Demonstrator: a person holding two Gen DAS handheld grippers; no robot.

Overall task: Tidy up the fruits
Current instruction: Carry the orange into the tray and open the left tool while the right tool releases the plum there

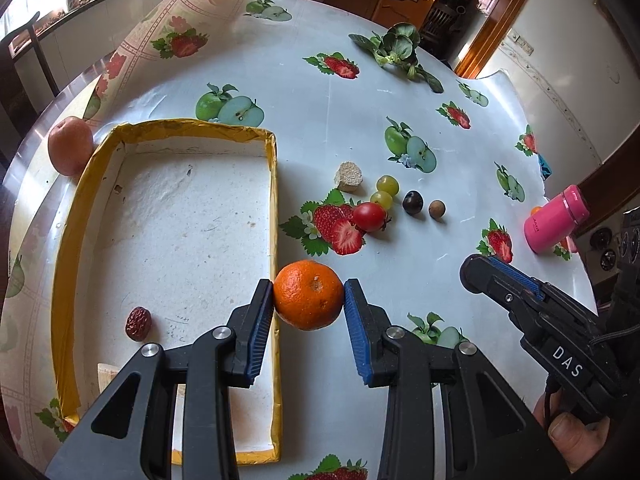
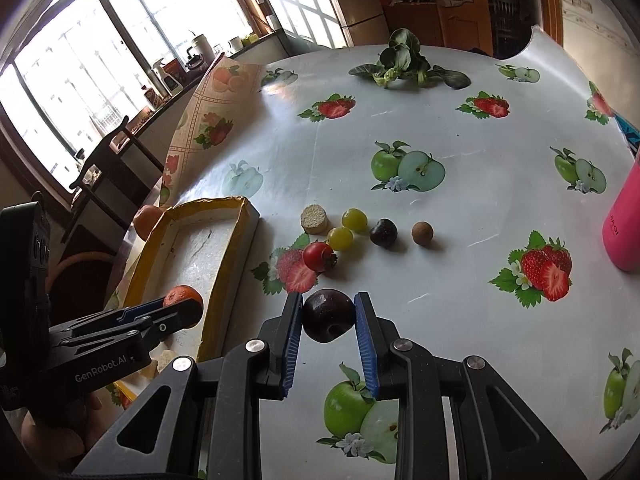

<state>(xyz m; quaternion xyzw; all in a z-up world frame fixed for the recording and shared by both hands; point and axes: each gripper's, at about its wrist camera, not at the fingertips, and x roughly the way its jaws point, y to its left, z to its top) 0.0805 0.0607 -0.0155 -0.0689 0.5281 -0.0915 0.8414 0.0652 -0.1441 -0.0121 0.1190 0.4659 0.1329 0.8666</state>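
My left gripper (image 1: 308, 300) is clamped on the orange (image 1: 309, 295), pads on its two sides, and it hangs right over the near long wall of the tray (image 1: 275, 240). My right gripper (image 2: 328, 314) is clamped on a dark plum (image 2: 329, 315), held over bare tablecloth (image 2: 460, 304), with the tray off to its left.

Just left of the left gripper, inside the tray, lies a red date (image 1: 138, 323); the rest of the tray floor looks free. Step in hand, as I judge it: carry both fruits into the tray.

To do it well:
- Take the orange leftward past the wall before lowering, or it will catch the yellow rim.
- Set it down clear of the date and open only once it rests, since it can roll.
- Bring the plum in after, lifted over the wall and beside the orange, so the grippers don't cross.

Ahead of both grippers on the cloth are a cherry tomato (image 1: 369, 217), two green grapes (image 1: 387, 185), a dark grape (image 1: 412, 202), a small brown fruit (image 1: 437, 209) and a pale porous chunk (image 1: 349, 176). Beyond the tray's far left corner is a peach (image 1: 70, 145), touching its wall. Farthest off are leafy greens (image 1: 400, 46); a pink bottle (image 1: 556, 218) stands far right.
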